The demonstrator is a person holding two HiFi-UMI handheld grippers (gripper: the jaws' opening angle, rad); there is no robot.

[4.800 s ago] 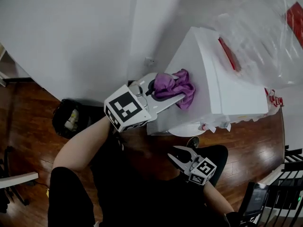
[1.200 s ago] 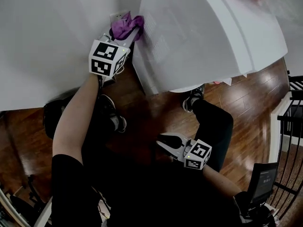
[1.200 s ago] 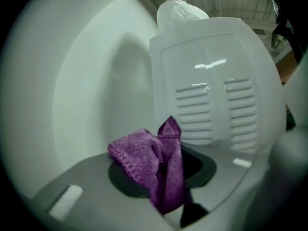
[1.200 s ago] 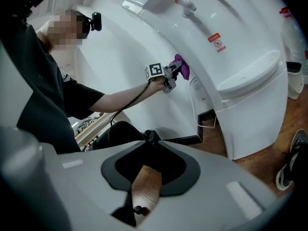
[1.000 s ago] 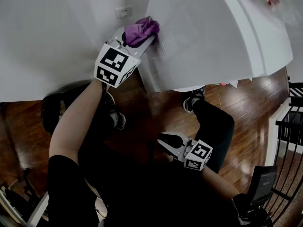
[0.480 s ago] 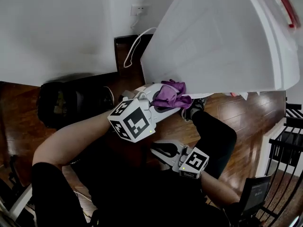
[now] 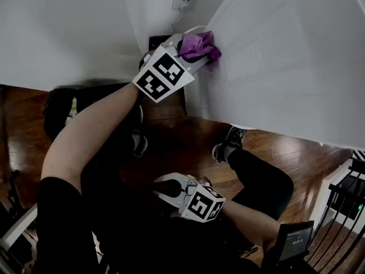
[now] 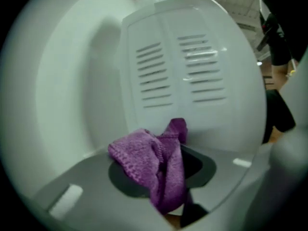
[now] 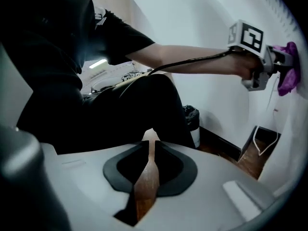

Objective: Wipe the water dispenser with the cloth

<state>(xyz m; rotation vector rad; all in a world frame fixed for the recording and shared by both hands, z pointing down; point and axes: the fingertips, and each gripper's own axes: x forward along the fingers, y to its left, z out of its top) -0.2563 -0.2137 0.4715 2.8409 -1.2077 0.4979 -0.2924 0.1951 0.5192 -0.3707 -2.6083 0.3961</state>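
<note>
The left gripper [image 7: 191, 53] is gripping the purple cloth [image 7: 198, 43] against the water dispenser [image 7: 285, 67], on its vented side, for wiping, while the idle right gripper [image 7: 165, 187], well below the dispenser, is empty, its jaws having just been closing to a slit.

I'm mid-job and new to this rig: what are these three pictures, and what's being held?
No robot arm: a person holds a two-fingered gripper in each hand. The head view looks down from their head; each gripper view looks along that gripper's own fingers. The left gripper is clamped on a purple cloth, held up at the vented white side of the water dispenser. The right gripper hangs low over the wooden floor, holding nothing; its fingers have just been closing, a thin gap left.
</note>
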